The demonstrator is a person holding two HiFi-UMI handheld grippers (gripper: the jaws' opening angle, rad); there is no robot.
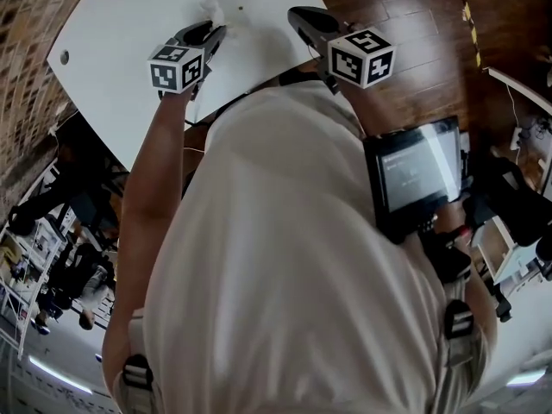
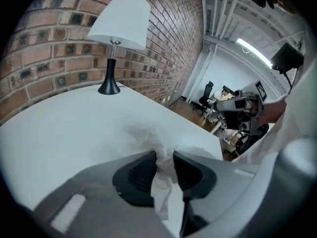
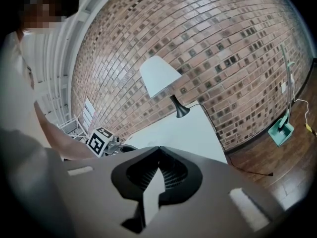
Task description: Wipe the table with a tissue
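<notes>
A crumpled white tissue (image 2: 159, 175) is pinched between the jaws of my left gripper (image 2: 164, 155), and its loose end rests on the white table (image 2: 59, 133). In the head view the left gripper (image 1: 216, 31) points down at the tissue (image 1: 210, 9) on the table (image 1: 129, 24) near its far side. My right gripper (image 1: 297, 14) hovers over the table's right edge, apart from the tissue. In the right gripper view its jaws (image 3: 159, 148) meet at the tips with nothing between them, and the table (image 3: 193, 128) lies beyond.
A lamp with a white shade (image 2: 121, 29) stands on the table by the brick wall (image 3: 208, 38). A small hole (image 1: 63, 57) marks the table's left part. Wooden floor (image 1: 414, 15) lies to the right. A screen (image 1: 416, 172) hangs at the person's chest. A green dustpan (image 3: 280, 130) leans at the wall.
</notes>
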